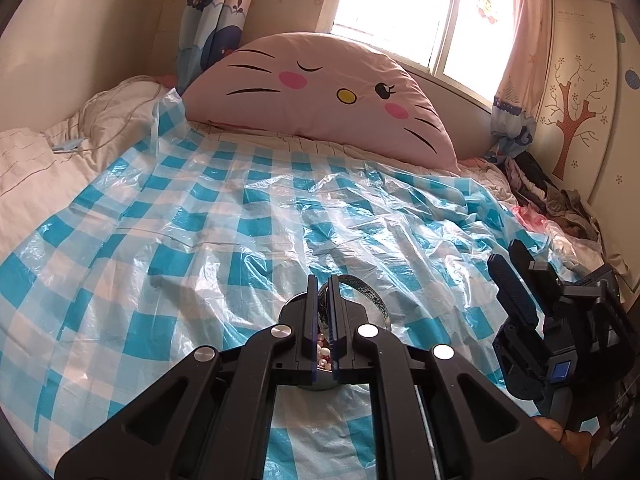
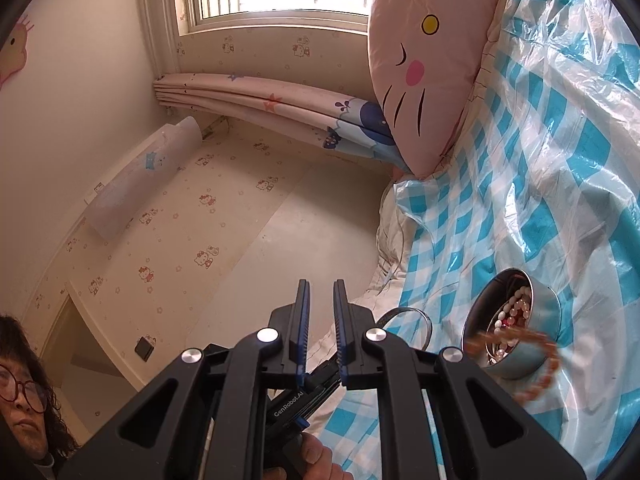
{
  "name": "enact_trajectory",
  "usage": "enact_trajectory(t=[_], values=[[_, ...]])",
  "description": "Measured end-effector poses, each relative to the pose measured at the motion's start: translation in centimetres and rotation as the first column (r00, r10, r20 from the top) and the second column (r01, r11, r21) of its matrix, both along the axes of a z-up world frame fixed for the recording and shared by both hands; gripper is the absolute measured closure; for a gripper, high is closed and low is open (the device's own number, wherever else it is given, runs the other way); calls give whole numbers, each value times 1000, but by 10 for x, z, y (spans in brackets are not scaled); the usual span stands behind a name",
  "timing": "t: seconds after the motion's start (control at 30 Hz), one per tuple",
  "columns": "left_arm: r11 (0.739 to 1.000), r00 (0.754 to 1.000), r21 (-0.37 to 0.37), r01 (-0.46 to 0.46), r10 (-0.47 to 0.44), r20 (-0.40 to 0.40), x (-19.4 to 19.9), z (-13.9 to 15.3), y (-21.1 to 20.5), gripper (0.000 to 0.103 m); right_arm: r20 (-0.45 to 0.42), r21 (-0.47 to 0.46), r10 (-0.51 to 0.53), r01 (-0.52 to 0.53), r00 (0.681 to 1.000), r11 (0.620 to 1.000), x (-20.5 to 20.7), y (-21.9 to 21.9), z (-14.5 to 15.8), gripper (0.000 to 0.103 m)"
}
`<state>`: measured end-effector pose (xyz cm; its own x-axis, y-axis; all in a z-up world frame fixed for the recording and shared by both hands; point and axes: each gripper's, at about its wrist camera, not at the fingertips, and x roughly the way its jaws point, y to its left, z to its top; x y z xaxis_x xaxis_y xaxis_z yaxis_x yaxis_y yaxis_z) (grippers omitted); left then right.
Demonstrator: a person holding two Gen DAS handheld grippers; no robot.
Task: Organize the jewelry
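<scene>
left tongs (image 1: 323, 280) clamp bangle (image 1: 370, 295) over bowl (image 2: 516, 324) | right tongs (image 2: 320, 284) slightly apart, empty

bed (image 1: 36, 168) under checked plastic
blue-white plastic sheet (image 1: 248, 216) covers it; pink cat-face pillow (image 1: 320, 96) and metal bowl (image 2: 516, 320) of beads rest on top.

Left black two-finger tool (image 1: 323, 280): pointing forward and angled down, jaws almost closed, pads clamped on a thin patterned blue-and-white bangle (image 1: 370, 294). A bare hand (image 2: 316, 456) grips its handle from below. Right black two-finger tool (image 2: 320, 284): tilted slightly upward, jaws parallel with a narrow gap, nothing between the pads.
</scene>
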<state>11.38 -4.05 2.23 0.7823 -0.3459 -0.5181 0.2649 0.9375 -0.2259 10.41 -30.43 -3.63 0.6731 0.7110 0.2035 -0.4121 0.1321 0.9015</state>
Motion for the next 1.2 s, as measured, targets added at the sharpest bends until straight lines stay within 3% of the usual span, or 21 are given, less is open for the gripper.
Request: enact_trajectory(t=[0.13, 0.2, 0.23, 0.27, 0.37, 0.43, 0.5, 0.53, 0.57, 0.63, 0.67, 0.7, 0.77, 0.9, 0.93, 1.0, 1.1, 1.2], values=[[1000, 1000, 7, -9, 9, -18, 3, -7, 3, 99, -76, -156, -28, 16, 997, 988, -1, -1, 0, 89], [1000, 1000, 0, -17, 17, -21, 4, -7, 8, 99, -146, -340, -62, 8, 987, 940, -4, 1, 1, 75], [1000, 1000, -3, -20, 20, -22, 4, -8, 9, 99, -194, -447, -83, -12, 978, 894, -3, 7, -2, 63], [1000, 1000, -6, -21, 21, -23, 4, -8, 10, 99, -234, -535, -102, -40, 967, 844, -1, 13, -8, 62], [1000, 1000, -6, -16, 15, -27, 4, -9, 10, 99, -353, -658, -116, -158, 928, 736, 14, 36, -34, 54], [1000, 1000, -1, -12, 12, -22, 2, -8, 10, 99, -364, -795, -182, -203, 913, 572, 24, 59, -42, 47], [1000, 1000, -6, -14, 14, -26, 2, -9, 9, 99, -367, -840, -186, -239, 912, 487, 32, 75, -50, 47], [1000, 1000, -9, -14, 14, -28, 2, -9, 9, 99, -363, -866, -206, -248, 909, 435, 33, 82, -52, 50], [1000, 999, -11, -14, 13, -30, 2, -8, 9, 99, -354, -885, -214, -253, 910, 390, 33, 89, -53, 62], [1000, 1000, -11, -12, 11, -29, 2, -8, 9, 99, -377, -879, -179, -289, 909, 380, 29, 95, -58, 87], [1000, 1000, -10, -10, 10, -27, 2, -8, 9, 98, -374, -882, -175, -290, 911, 372, 26, 96, -60, 90], [1000, 1000, -10, -9, 9, -26, 2, -7, 9, 98, -371, -880, -170, -287, 913, 379, 23, 94, -59, 90], [1000, 1000, -14, -9, 9, -23, 1, -6, 10, 98, -381, -849, -155, -278, 911, 450, 17, 85, -57, 90], [1000, 1000, -24, -15, 14, -26, 3, -5, 12, 98, -408, -640, -72, -229, 910, 733, 10, 47, -53, 90], [1000, 1000, -25, -15, 14, -26, 3, -5, 13, 98, -397, -577, -53, -205, 916, 791, 8, 37, -51, 90], [1000, 1000, -23, -14, 13, -27, 3, -5, 13, 98, -367, -465, -25, -160, 930, 871, 4, 23, -49, 90], [1000, 999, 11, -11, 12, -52, 7, -10, 13, 98, -310, -337, 11, -120, 951, 934, 0, 12, -45, 90], [995, 981, 74, 65, -50, -190, 26, -37, 7, 98, -243, -244, 39, -100, 969, 965, -3, 7, -37, 90]])
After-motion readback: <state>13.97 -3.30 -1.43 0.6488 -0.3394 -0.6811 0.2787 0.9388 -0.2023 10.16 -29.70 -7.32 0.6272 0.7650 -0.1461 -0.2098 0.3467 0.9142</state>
